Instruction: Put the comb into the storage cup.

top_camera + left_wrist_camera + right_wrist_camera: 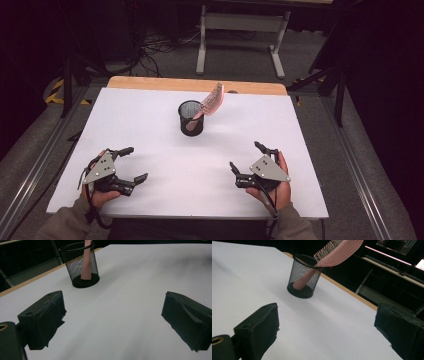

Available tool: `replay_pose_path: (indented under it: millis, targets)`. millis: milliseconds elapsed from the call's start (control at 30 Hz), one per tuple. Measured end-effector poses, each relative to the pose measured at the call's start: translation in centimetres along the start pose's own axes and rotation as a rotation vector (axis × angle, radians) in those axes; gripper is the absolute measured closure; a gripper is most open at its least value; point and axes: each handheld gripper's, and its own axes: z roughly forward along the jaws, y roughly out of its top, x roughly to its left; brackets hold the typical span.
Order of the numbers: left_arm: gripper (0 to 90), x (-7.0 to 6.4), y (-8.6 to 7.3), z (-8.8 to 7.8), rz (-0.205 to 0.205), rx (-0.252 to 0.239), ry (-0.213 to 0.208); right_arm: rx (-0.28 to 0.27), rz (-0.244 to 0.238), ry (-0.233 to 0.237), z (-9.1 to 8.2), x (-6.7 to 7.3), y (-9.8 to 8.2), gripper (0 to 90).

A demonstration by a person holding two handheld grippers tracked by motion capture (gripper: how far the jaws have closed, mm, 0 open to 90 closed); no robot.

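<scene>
The left gripper (134,164) rested on the white table (150,120), held in the person's left hand (102,192). Its jaws stood wide apart and held nothing; in the left gripper view bare tabletop lay between them. The right gripper (246,157), held in the right hand (280,187), matched it: jaws spread wide, nothing between them.

The black mesh cup (191,118) served as the landmark. Both grippers sat well apart from the cup, on the person's side of it, the left gripper to its left and the right gripper to its right. The cup stood upright on the table. A pink hairbrush (212,101) stood in the cup, handle down, tilted so that its bristled head leaned out over the rim on the cup's right.
</scene>
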Motion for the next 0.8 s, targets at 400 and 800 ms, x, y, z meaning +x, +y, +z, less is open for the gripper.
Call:
replay_pose_path:
  millis: [400,800]
  targets:
    - [5.8,0.0,0.0,-0.2,-0.007,-0.001,0.003,0.011,-0.001,-0.018,-0.8,-0.7,-2.2,5.1]
    - [5.8,0.0,0.2,0.1,0.007,0.008,0.005,0.053,0.048,-0.036,-1.5,-1.7,-5.2,4.8]
